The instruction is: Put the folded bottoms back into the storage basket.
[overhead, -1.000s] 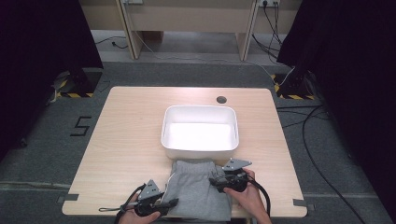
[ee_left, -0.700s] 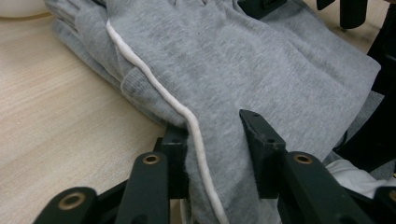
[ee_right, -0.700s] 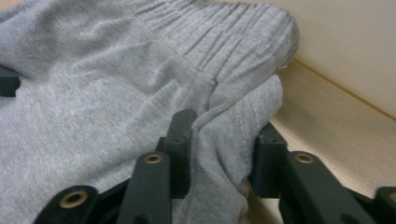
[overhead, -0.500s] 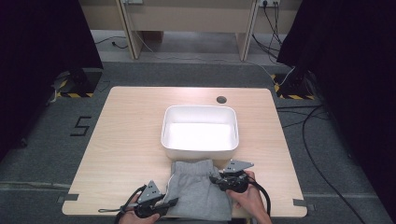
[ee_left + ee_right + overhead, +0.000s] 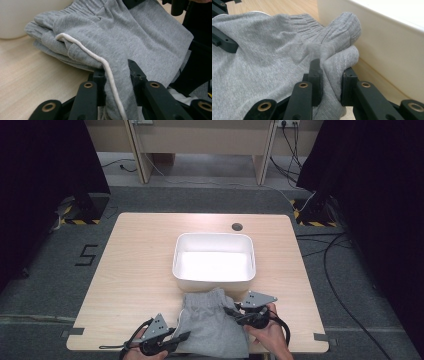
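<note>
A: Status?
B: I've got the folded grey knit shorts [image 5: 212,330] at the table's near edge, just short of the white rectangular plastic tub [image 5: 214,240], which looks empty. Left gripper [image 5: 115,75] pinches the white-piped hem, right gripper [image 5: 330,82] pinches a fold.
A: Left?
B: My guess: lift it into the tub.

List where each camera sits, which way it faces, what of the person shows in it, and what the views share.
High view: fixed above the person's side, looking forward and down at the light wooden table; both hands show, left gripper and right gripper.
Left gripper view: rides the left gripper, looking along its jaws at the folded grey knit garment.
Right gripper view: rides the right gripper, facing the garment beside the white plastic tub.
Shared: all three show garment and tub.
</note>
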